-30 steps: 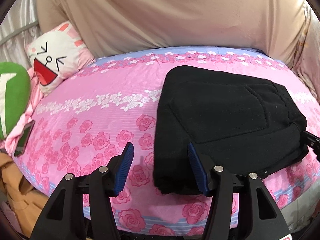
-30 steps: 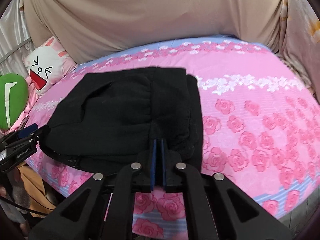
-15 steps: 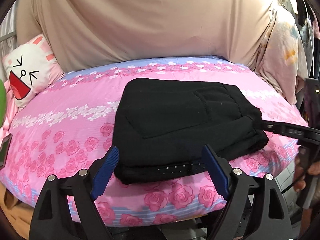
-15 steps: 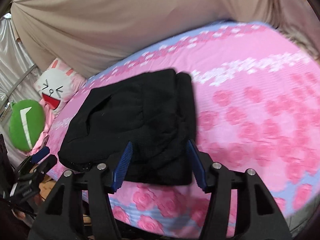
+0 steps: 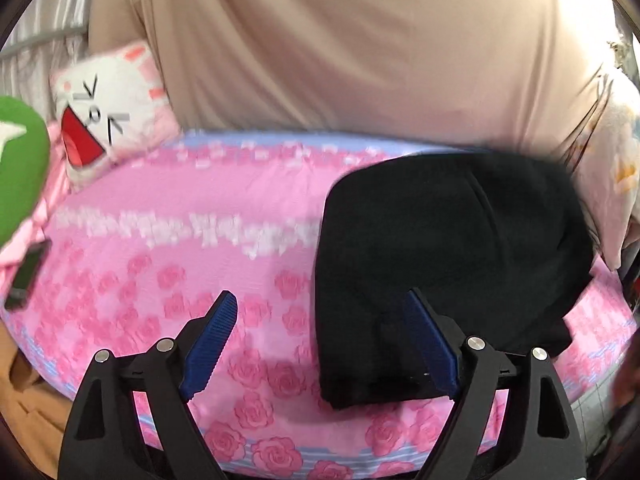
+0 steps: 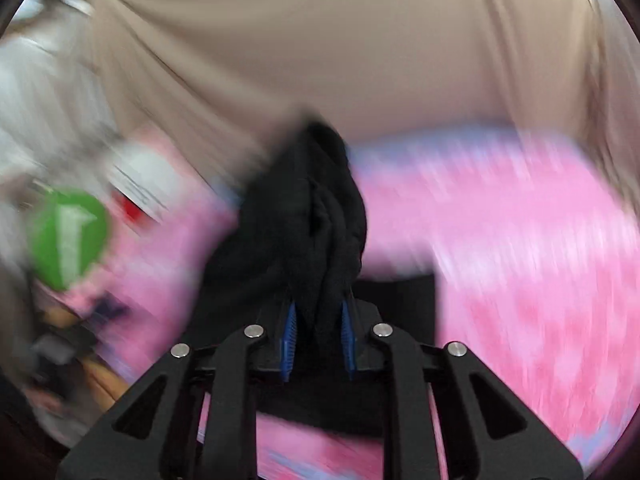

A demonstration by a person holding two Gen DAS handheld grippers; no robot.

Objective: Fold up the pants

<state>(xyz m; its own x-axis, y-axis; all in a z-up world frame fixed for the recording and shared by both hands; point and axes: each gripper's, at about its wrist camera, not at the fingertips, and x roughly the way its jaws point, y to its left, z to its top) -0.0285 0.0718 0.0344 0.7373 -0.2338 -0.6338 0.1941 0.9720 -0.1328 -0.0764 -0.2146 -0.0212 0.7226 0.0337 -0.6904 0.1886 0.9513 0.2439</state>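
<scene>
a: left gripper (image 5: 320, 332) is spread wide, nothing gripped. pants (image 5: 448, 264) are folded on the bed (image 5: 168, 216), at 2 o'clock of the left jaws.

b: right gripper (image 6: 318, 332) is closing on bunched pants (image 6: 304, 216). fold could be dragged apart if pulled one-sided. containers: none seen.

On the bed (image 5: 168, 208), the folded pants (image 5: 448, 248) lie toward the right side, reaching its near edge. My left gripper (image 5: 320, 340) hangs before the pants' near left corner, one of its fingers (image 5: 428, 340) over them, the other left of them. The cartoon pillow (image 5: 108, 116) sits far left of the pants, the round cushion (image 5: 20, 168) left of that, a phone (image 5: 26, 276) before it. My right gripper (image 6: 318, 336) is closing on a bunch of the pants.
</scene>
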